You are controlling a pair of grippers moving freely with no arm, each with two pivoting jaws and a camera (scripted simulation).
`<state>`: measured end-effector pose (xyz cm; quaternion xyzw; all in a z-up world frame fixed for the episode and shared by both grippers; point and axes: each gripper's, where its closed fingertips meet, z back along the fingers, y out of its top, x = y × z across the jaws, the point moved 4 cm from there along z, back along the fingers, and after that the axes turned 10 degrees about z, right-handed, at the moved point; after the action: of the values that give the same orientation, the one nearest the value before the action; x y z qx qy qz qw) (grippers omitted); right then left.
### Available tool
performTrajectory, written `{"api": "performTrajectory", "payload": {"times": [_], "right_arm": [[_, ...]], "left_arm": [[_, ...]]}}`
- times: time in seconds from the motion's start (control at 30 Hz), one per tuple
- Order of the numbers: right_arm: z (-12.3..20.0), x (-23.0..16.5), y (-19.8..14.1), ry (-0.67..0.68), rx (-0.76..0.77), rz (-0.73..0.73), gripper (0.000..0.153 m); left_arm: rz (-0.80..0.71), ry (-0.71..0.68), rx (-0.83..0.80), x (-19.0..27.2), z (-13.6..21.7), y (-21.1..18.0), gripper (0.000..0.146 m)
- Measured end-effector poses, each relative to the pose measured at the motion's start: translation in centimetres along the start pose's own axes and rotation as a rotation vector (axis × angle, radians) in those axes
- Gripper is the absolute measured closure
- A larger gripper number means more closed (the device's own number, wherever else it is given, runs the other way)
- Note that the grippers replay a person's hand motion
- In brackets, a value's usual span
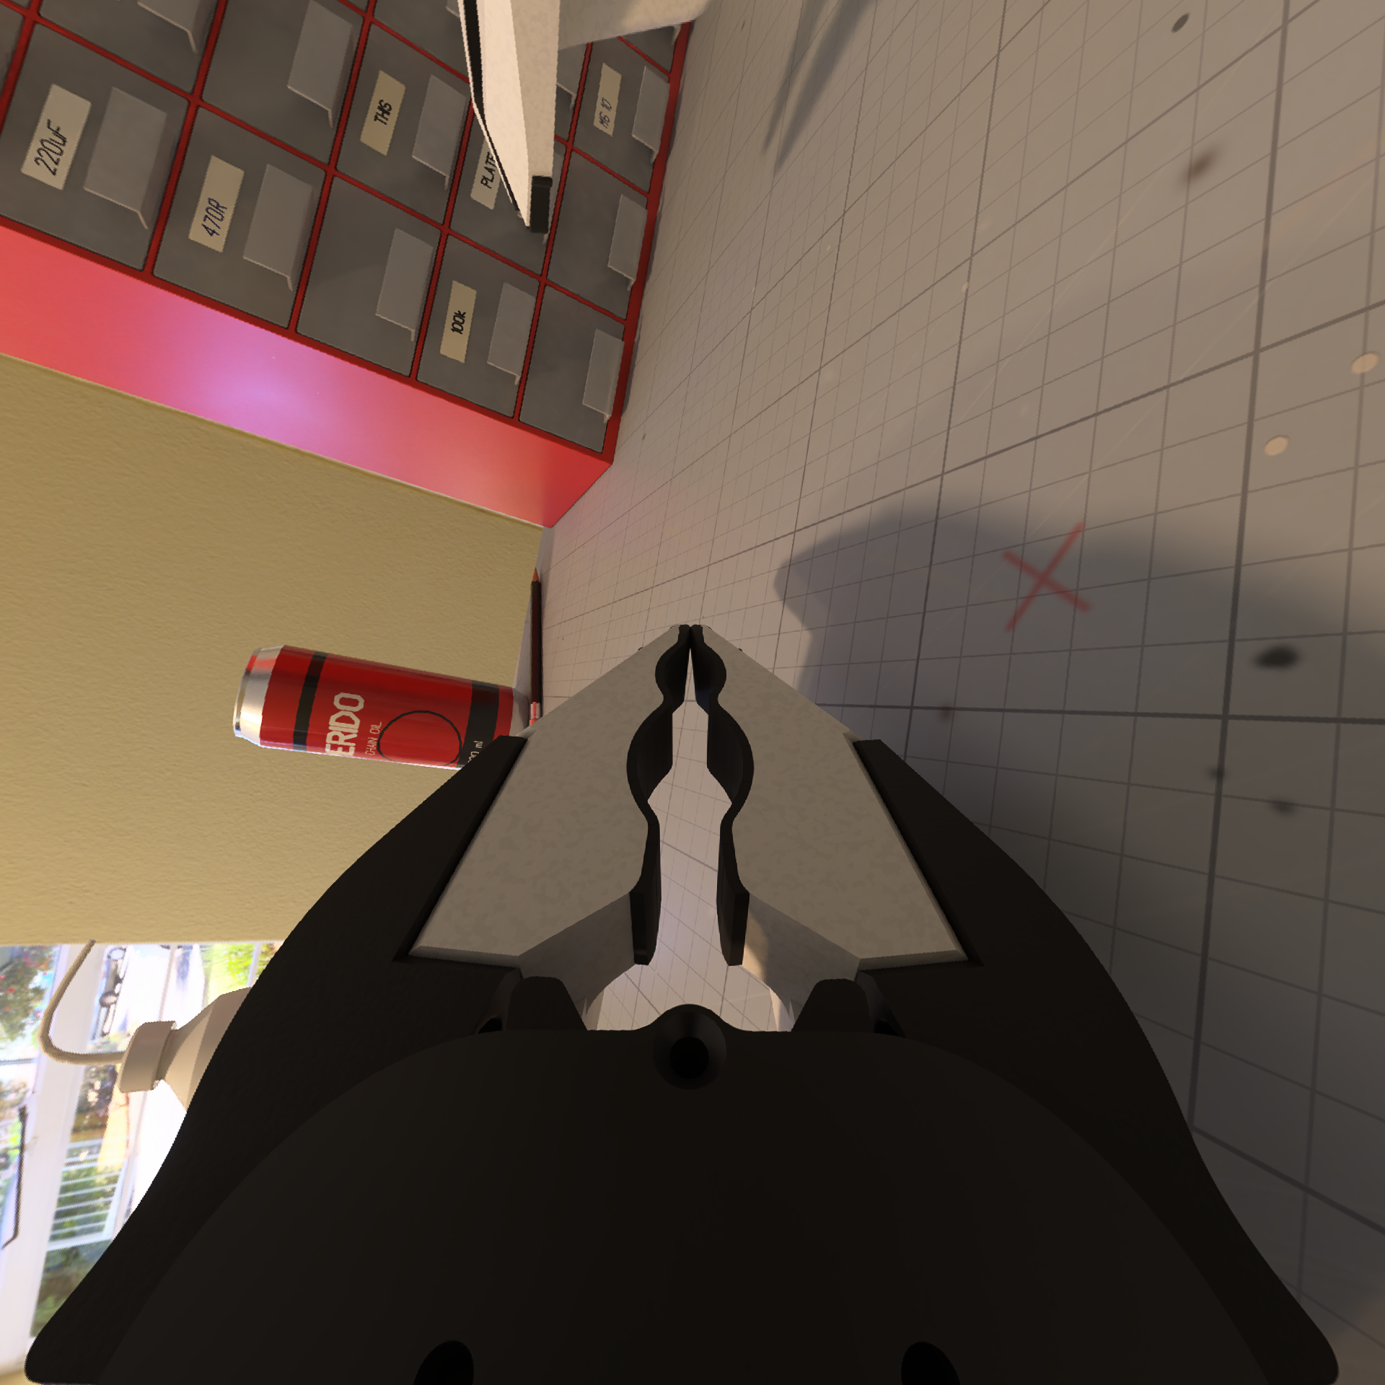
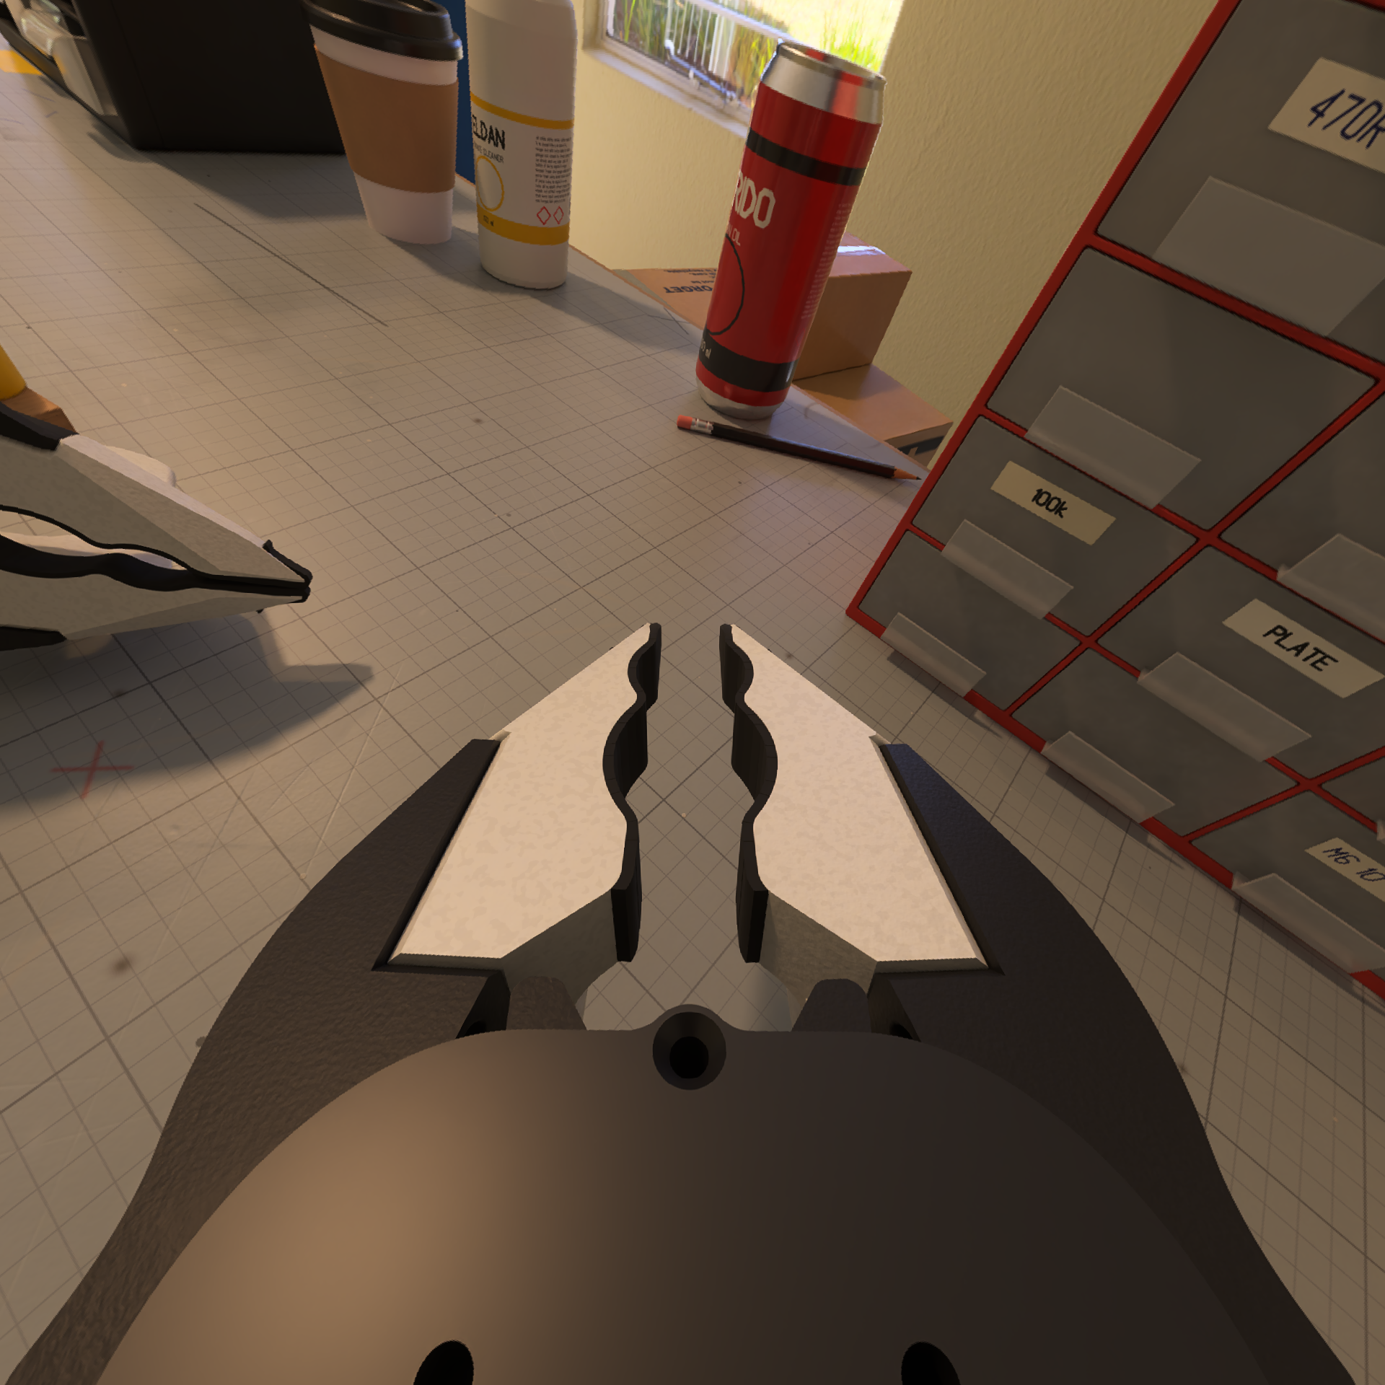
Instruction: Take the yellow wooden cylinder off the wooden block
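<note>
In the right wrist view a sliver of the yellow cylinder [image 2: 9, 375] shows at the far left edge, with a bit of the brown wooden block [image 2: 41, 414] just below it. The left gripper's body hides the rest of both. My left gripper [image 1: 689, 633] is shut and empty, hovering over the grid mat; it also shows in the right wrist view [image 2: 288, 581], pointing right, away from the cylinder. My right gripper [image 2: 689, 637] is open and empty above the mat. Neither the cylinder nor the block shows in the left wrist view.
A red drawer cabinet [image 2: 1124, 599] stands at the right. A red can [image 2: 787, 240], a pencil [image 2: 794, 446], a cardboard box [image 2: 862, 315], a white bottle [image 2: 524, 150] and a paper coffee cup [image 2: 397, 127] line the back. A red X [image 2: 90, 768] marks the mat.
</note>
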<state>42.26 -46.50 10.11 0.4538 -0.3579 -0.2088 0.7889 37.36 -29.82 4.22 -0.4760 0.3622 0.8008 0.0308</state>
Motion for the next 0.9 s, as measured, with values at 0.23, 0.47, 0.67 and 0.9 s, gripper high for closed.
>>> {"api": "performTrajectory", "payload": {"times": [0.23, 0.47, 0.67, 0.9], "right_arm": [[-0.1, -0.8, 1.5, 0.025, 0.017, 0.066, 0.137], [-0.8, -4.9, 5.6, 0.191, 0.102, 0.198, 0.132], [-3.6, -13.3, 8.7, 0.482, 0.125, 0.387, 0.109], [-9.3, -22.2, 10.4, 0.652, 0.108, 0.445, 0.094]], "left_arm": [[-0.057, 0.021, 0.031, 0.1, 0.3, 0.8, 0.146], [-0.037, 0.087, 0.129, 0.6, 4.7, 3.9, 0.146], [0.15, 0.214, 0.056, -1.8, 13.4, 0.1, 0.146], [0.402, 0.253, -0.185, -5.4, 22.4, -10.7, 0.146]]}}
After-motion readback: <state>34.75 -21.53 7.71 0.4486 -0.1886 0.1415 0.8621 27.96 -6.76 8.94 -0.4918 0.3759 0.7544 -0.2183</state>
